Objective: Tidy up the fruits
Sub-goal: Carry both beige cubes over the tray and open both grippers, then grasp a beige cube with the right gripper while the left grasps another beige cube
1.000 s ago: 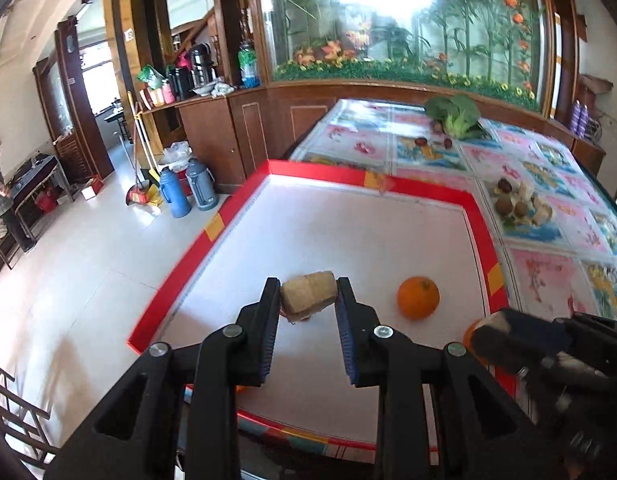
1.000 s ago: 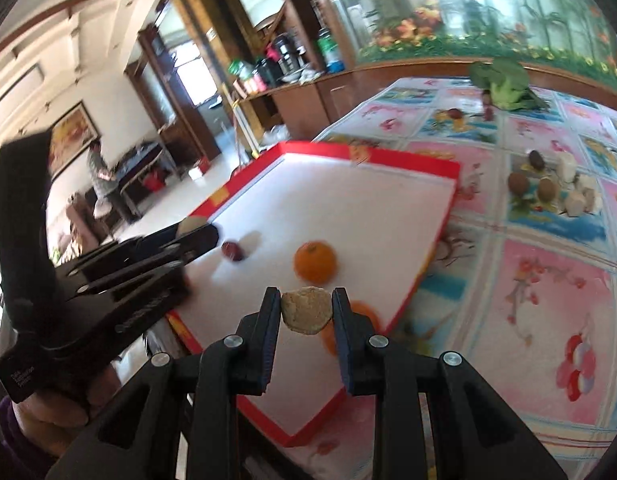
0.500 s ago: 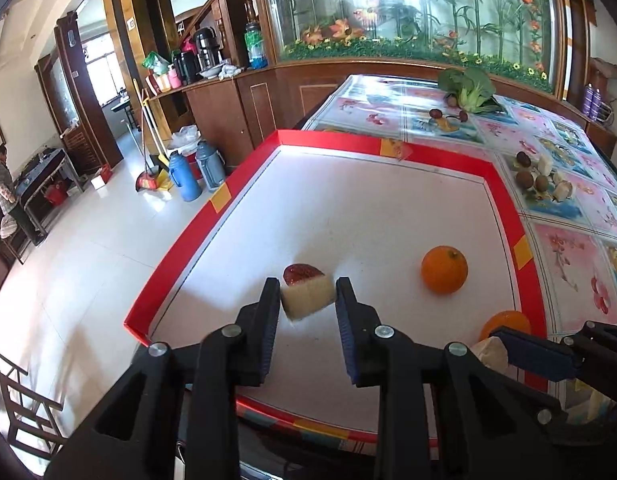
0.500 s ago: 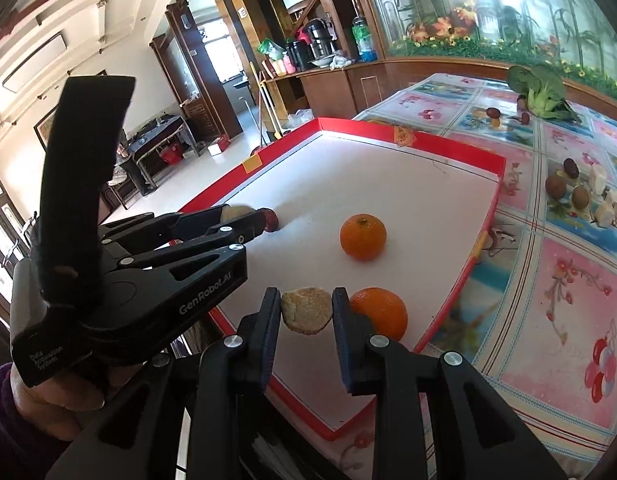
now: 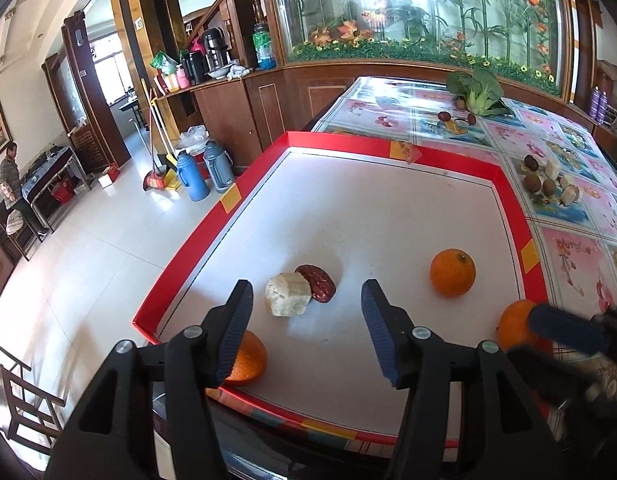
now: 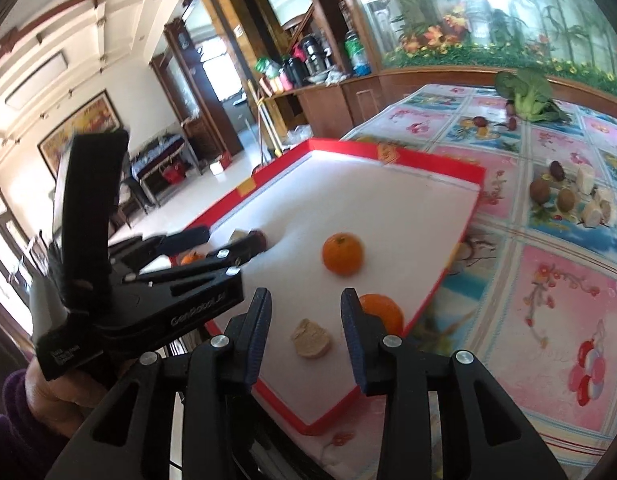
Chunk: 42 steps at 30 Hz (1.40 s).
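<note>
Through the left wrist camera, my left gripper had just been opening and stood wide, nothing pressed between its pads. The pale chunk lay on the white floor of the red-rimmed tray, touching a dark red date, which I judged was where I meant to group it. One orange sat well apart to the right, another lay behind the left finger, and a third was half hidden by the other gripper's finger.

Through the right wrist camera, my right gripper had also been opening, and its jaws stood partly apart. A round pale slice lay free on the tray between them. The near orange crowded the right finger; kiwis and more chunks waited on the flowered tablecloth.
</note>
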{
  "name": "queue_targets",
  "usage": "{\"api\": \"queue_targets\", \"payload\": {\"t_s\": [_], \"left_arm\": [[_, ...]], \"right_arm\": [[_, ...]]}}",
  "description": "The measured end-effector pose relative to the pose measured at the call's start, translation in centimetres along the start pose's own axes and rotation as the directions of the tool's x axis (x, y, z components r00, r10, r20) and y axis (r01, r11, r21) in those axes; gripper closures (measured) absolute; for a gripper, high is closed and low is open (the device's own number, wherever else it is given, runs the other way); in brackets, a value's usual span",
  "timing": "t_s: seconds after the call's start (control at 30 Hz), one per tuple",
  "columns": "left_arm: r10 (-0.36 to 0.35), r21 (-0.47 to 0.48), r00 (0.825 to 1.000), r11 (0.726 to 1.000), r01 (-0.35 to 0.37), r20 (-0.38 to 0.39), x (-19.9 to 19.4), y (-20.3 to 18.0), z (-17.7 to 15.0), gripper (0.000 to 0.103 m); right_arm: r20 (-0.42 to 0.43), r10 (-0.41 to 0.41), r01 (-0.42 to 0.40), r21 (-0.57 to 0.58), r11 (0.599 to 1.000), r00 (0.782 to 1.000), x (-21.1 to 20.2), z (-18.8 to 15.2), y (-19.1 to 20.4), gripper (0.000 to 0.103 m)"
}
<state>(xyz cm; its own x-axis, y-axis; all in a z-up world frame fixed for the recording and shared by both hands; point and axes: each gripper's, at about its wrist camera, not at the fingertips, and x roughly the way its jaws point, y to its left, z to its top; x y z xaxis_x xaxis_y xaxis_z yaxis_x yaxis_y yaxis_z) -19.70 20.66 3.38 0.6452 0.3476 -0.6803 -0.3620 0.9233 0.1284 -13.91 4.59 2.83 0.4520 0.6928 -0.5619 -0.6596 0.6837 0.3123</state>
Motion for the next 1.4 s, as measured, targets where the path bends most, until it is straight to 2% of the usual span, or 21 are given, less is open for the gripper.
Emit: {"api": "queue_targets", "payload": {"t_s": [0.27, 0.5, 0.7, 0.93, 1.0, 1.07, 1.13, 1.2, 1.3, 1.4], "left_arm": [[-0.037, 0.019, 0.999, 0.999, 0.036, 0.016, -1.0, -1.2, 0.3, 0.035], [-0.112, 0.099, 0.993, 0.989, 0.106, 0.049, -2.9, -4.9, 1.0, 0.031], [-0.182, 0.202, 0.981, 0.966, 0.164, 0.072, -3.9, -9.5, 2.7, 0.030], [-0.234, 0.272, 0.971, 0.939, 0.212, 0.053, -3.7, -14.2, 4.3, 0.030], [-0.247, 0.287, 0.968, 0.931, 0.225, 0.043, -3.6, -15.4, 4.4, 0.030], [-0.260, 0.302, 0.965, 0.923, 0.240, 0.025, -3.1, -16.6, 4.4, 0.030], [-0.266, 0.312, 0.964, 0.917, 0.250, 0.008, -2.6, -17.6, 4.5, 0.030], [-0.276, 0.322, 0.961, 0.909, 0.263, -0.006, -1.8, -18.9, 4.8, 0.030], [-0.295, 0.327, 0.955, 0.900, 0.287, -0.026, -0.7, -20.5, 5.5, 0.030], [-0.311, 0.336, 0.949, 0.889, 0.311, -0.055, 0.4, -22.0, 6.1, 0.030]], "right_arm": [[0.058, -0.123, 0.116, 0.108, 0.987, 0.991, -3.2, 1.0, -5.9, 0.067], [0.064, -0.273, 0.257, 0.187, 0.948, 0.960, -6.5, 2.0, -12.2, 0.067], [0.019, -0.373, 0.357, 0.245, 0.901, 0.928, -7.1, 3.4, -17.4, 0.067], [-0.065, -0.432, 0.433, 0.269, 0.860, 0.899, -3.9, 4.5, -21.1, 0.068], [-0.074, -0.415, 0.418, 0.285, 0.862, 0.907, -3.3, 4.7, -21.8, 0.072], [-0.071, -0.425, 0.427, 0.284, 0.859, 0.902, -3.2, 5.0, -22.1, 0.072], [-0.083, -0.432, 0.437, 0.283, 0.854, 0.898, -2.9, 5.2, -22.6, 0.080], [-0.098, -0.389, 0.400, 0.302, 0.866, 0.916, -2.4, 5.3, -23.3, 0.086], [-0.104, -0.369, 0.383, 0.273, 0.882, 0.924, -2.1, 5.7, -23.2, 0.087], [-0.111, -0.320, 0.339, 0.285, 0.897, 0.941, -2.2, 5.8, -23.6, 0.092]]}}
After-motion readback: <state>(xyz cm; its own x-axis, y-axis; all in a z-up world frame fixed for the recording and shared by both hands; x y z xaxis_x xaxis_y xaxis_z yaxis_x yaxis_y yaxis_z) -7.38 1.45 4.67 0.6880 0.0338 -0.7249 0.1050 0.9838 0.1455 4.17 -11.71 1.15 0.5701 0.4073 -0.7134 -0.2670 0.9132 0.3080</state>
